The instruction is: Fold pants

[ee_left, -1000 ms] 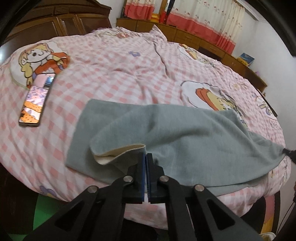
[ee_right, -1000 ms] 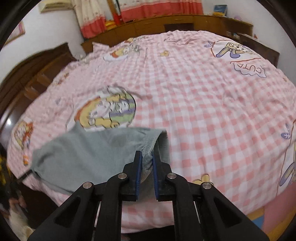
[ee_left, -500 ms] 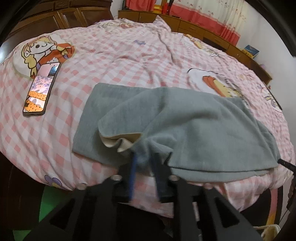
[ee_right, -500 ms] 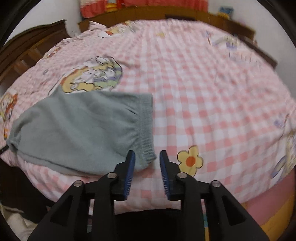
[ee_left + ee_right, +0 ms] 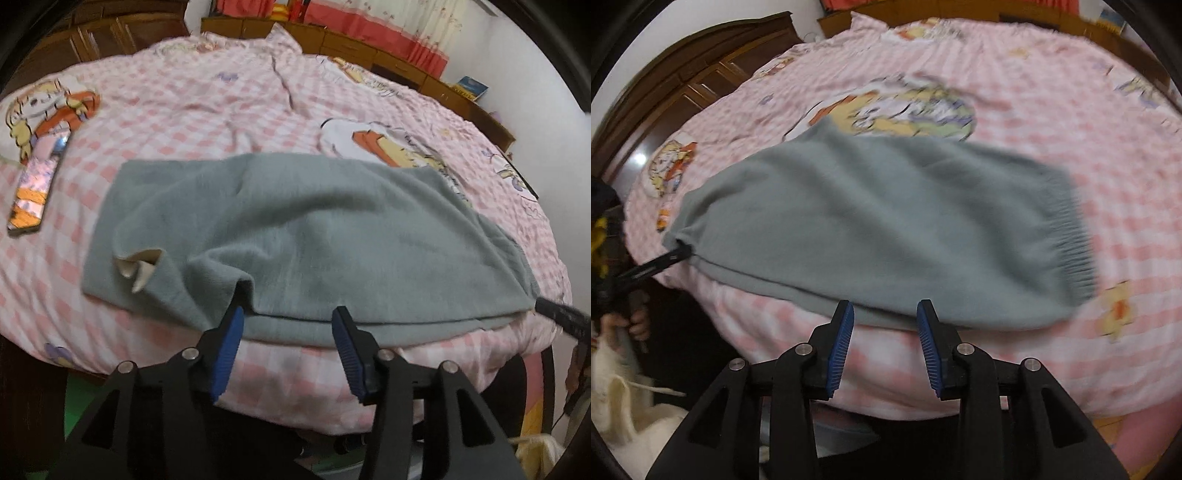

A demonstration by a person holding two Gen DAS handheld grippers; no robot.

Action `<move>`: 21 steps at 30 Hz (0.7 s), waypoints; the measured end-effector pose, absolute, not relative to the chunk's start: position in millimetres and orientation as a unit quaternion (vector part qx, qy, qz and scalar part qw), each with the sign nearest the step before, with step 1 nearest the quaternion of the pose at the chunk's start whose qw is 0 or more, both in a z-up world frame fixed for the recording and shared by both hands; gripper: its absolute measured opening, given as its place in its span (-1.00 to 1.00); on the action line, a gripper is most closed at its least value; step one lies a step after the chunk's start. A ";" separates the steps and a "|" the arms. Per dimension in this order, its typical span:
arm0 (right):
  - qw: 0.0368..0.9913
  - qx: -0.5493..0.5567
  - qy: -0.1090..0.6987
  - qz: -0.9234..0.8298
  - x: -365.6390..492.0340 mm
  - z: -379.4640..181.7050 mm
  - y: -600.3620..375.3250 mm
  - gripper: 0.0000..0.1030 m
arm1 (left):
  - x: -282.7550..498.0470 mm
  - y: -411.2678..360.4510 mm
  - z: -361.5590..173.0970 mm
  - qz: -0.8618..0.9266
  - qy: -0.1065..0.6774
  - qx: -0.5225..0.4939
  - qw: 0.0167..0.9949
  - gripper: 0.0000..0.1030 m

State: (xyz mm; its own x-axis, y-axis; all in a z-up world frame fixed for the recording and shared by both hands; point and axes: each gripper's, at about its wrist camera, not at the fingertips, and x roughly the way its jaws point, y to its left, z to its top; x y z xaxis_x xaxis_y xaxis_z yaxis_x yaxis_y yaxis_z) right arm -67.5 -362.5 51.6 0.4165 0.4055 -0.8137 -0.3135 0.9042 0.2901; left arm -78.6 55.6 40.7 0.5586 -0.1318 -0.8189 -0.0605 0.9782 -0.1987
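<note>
Released since a second ago: both grippers, formerly clamped on pants. Left wrist view: left gripper [image 5: 287, 321] jaws spread, empty, at bed [image 5: 258, 362] near edge; pants [image 5: 295, 236] flat there, folded; phone [image 5: 35, 192] toward left edge. Right wrist view: right gripper [image 5: 885, 317] jaws spread, empty; pants [image 5: 879, 229] along near edge, waistband [image 5: 1075, 251] rightward.

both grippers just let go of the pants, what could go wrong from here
1. The gray pants lie at the near edge of the bed, their lower hem close to the drop; a careless tug could slide them off.
2. The cuff end is rumpled, its cream lining showing, so the next fold may come out uneven.
3. A phone lies on the bed just left of the pants; a wide sweep might knock it.
</note>
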 end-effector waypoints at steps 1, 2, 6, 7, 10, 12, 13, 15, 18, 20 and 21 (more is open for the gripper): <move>0.836 0.055 0.499 0.220 -66.7 49.1 -358.9 -0.30 | -73.2 57.1 35.9 -0.016 0.473 -0.108 0.874 0.01; 0.830 0.069 0.503 0.229 -65.6 45.6 -355.1 -0.30 | -69.2 59.7 32.4 -0.012 0.476 -0.113 0.872 0.01; 0.816 0.121 0.512 0.238 -57.5 31.2 -344.3 -0.30 | -61.1 74.7 24.7 -0.003 0.476 -0.145 0.868 0.01; 0.812 0.133 0.516 0.237 -56.4 27.5 -342.4 -0.30 | -60.0 77.5 23.7 -0.001 0.475 -0.150 0.867 0.01; 0.798 0.163 0.531 0.235 -55.6 14.7 -336.9 -0.30 | -56.5 85.2 19.4 0.003 0.475 -0.166 0.864 0.01; 0.794 0.173 0.534 0.232 -60.9 11.6 -333.6 -0.30 | -56.0 87.8 18.1 0.000 0.473 -0.173 0.864 0.01; 0.794 0.173 0.533 0.235 -62.5 11.8 -332.4 -0.30 | -55.4 88.6 17.4 -0.001 0.474 -0.174 0.863 0.01; 0.797 0.170 0.532 0.231 -63.7 12.0 -329.6 -0.30 | -57.0 90.7 17.2 -0.001 0.477 -0.174 0.861 0.01; 0.797 0.181 0.533 0.218 -59.6 11.8 -329.7 -0.30 | -54.5 93.2 15.2 0.004 0.470 -0.178 0.865 0.01; 0.798 0.184 0.533 0.213 -57.2 12.2 -328.7 -0.30 | -51.8 95.3 13.3 0.004 0.464 -0.186 0.866 -0.01; 0.799 0.183 0.533 0.210 -57.1 12.1 -328.6 -0.30 | -51.6 95.1 13.1 0.001 0.461 -0.189 0.867 -0.01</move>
State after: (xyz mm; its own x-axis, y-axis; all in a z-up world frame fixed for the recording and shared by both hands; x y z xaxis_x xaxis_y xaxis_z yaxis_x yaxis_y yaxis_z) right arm -57.1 -328.6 12.1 0.3436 0.5303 -0.7751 -0.1406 0.8451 0.5158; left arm -51.6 95.1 13.1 0.5753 -0.1719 -0.7997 -0.1758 0.9288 -0.3261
